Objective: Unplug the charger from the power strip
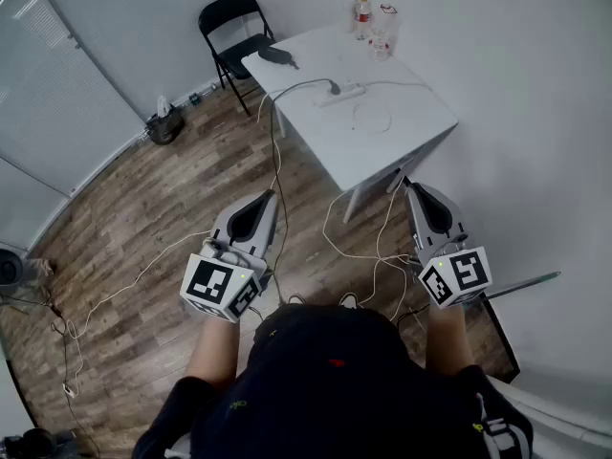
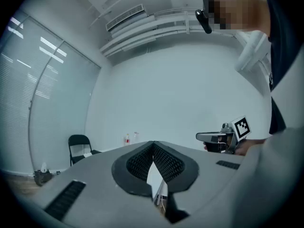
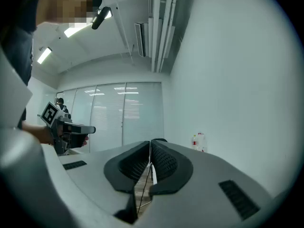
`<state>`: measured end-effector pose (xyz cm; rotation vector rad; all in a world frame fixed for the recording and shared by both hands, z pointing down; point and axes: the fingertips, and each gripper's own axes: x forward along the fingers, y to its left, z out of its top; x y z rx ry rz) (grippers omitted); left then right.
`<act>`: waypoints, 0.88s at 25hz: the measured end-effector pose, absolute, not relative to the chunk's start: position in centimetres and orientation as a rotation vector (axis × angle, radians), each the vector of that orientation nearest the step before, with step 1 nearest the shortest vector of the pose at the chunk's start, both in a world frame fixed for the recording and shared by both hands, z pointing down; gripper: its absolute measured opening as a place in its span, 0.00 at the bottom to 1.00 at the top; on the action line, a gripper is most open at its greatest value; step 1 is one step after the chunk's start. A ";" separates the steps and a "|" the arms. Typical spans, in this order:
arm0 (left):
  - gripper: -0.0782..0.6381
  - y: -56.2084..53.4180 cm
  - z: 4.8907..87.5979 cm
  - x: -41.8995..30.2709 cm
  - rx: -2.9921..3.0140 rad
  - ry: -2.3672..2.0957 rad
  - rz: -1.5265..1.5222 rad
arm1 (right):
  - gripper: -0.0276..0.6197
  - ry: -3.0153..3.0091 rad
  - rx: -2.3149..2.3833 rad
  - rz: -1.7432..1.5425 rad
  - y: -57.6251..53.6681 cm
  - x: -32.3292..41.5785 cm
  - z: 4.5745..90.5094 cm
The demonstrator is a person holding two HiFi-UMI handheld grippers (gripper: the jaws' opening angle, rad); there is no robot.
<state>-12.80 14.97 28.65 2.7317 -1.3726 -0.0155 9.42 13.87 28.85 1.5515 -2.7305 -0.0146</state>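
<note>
A white power strip (image 1: 344, 93) lies on the white table (image 1: 382, 142) at the far end of the room. A dark charger plug (image 1: 334, 88) sits in its left end, and a grey cable runs from it over the table's left edge. Both grippers hang level over the wooden floor, well short of the table. My left gripper (image 1: 271, 197) (image 2: 153, 143) is shut with nothing between its pads. My right gripper (image 1: 408, 188) (image 3: 150, 141) is shut and empty too. A sliver of the table shows through each gripper's jaws.
A black folding chair (image 1: 232, 25) stands left of the table. Bottles (image 1: 363, 12) and a dark object (image 1: 275, 55) sit at the table's far end. Loose cables (image 1: 359, 251) trail across the floor between me and the table. A white wall runs along the right.
</note>
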 end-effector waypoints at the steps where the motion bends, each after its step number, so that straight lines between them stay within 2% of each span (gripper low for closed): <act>1: 0.14 15.0 28.7 -12.8 2.730 -1.371 -0.014 | 0.09 -2.724 1.551 -0.012 13.9 9.3 28.8; 22: 0.14 15.1 29.6 -11.6 2.714 -1.386 0.021 | 0.09 -2.746 1.525 0.041 13.1 10.1 29.7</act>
